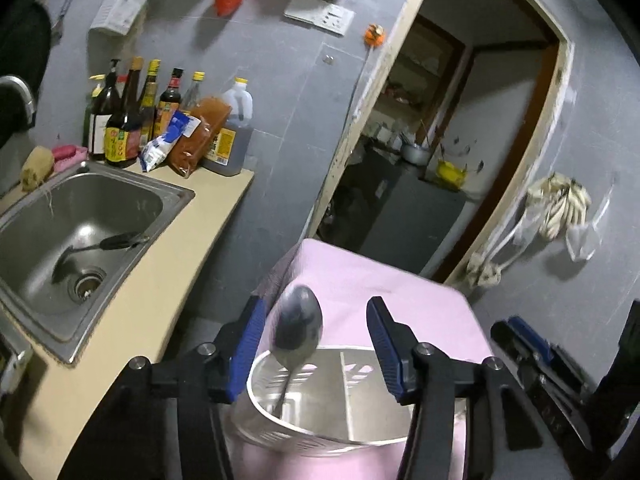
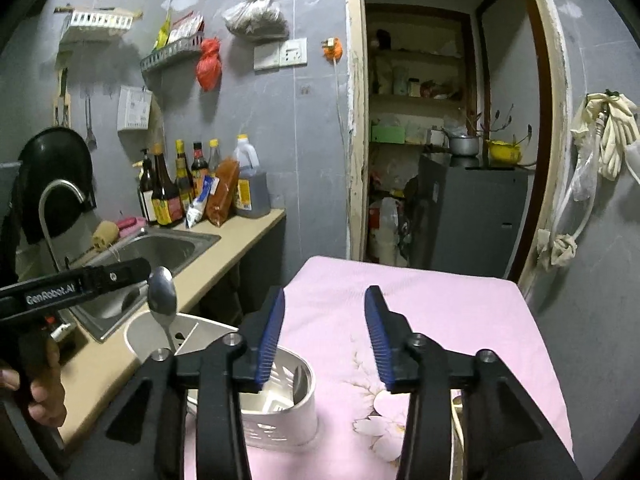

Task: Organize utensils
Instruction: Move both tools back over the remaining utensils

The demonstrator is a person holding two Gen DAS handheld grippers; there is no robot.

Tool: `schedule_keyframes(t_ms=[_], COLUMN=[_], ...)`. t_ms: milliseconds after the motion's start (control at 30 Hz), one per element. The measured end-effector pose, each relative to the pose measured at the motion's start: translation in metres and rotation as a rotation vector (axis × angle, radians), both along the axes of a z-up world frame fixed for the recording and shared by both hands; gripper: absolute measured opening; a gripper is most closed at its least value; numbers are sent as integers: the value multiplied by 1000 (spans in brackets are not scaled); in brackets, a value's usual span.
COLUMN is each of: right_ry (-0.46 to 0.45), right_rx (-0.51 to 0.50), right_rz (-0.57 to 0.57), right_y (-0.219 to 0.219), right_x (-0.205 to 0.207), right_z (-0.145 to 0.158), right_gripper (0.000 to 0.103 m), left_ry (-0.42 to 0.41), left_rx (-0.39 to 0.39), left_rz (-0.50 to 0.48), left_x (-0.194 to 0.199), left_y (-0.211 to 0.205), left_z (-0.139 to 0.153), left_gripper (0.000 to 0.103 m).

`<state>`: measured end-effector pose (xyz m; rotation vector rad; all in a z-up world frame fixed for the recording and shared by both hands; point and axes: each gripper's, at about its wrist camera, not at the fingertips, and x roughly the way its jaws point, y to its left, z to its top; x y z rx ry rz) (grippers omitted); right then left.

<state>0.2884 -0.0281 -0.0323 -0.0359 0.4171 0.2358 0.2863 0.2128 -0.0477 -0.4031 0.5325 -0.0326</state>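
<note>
A white utensil holder (image 1: 320,438) stands on a pink cloth-covered table (image 1: 360,272). A metal spoon (image 1: 298,320) stands in its left compartment, bowl up. My left gripper (image 1: 316,308) is open around the spoon; the bowl sits close to the left pad, and the right pad is well clear. In the right wrist view my right gripper (image 2: 326,294) is open over the pink cloth (image 2: 440,320) with nothing between its fingers. The holder (image 2: 288,420) lies low and left of it, and the spoon (image 2: 162,292) rises behind. A dark-handled ladle (image 1: 104,244) lies in the steel sink (image 1: 172,196).
Sauce bottles (image 1: 128,120) and packets crowd the back of the beige counter (image 1: 192,248) beside the sink. A curved faucet (image 2: 56,200) stands at the sink's left. An open doorway (image 2: 440,140) lies beyond the table. A hand (image 2: 44,396) grips the left tool's handle.
</note>
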Motion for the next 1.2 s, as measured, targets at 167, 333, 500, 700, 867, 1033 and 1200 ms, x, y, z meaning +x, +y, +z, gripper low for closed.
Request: schedule_keyframes(t_ms=[167,333,500,700,867,1033,1200], right_ry=[-30,-92,-125,-141,-129,-99,-42], right_rx=[47,89,115,100,84,71,53], right_rz=[-13,-53,-112,-171,-210,-233,-251], right_y=[-19,-53,-99,-151,-188,-222,-254], right_x=[-10,-22,-34,-44,-49,-48,-41], right_z=[14,35,49,54,50,39,18], right_gripper=[60,76,93,99,100,100,100], left_ry=[-8,-75,-139,-191,-192,-177,-132], left_rx=[44,88,125,185,220,231,223], left_rz=[-9,-8,7,-7,-47,-72,-87], left_x=[-6,-17,-25,-34,-37,-37,-31], left_y=[-16,-39,-71,-117,-158,-194,-224], left_z=[14,35,50,56,52,41,20], left_gripper=[62,81,94,101,101,101,101])
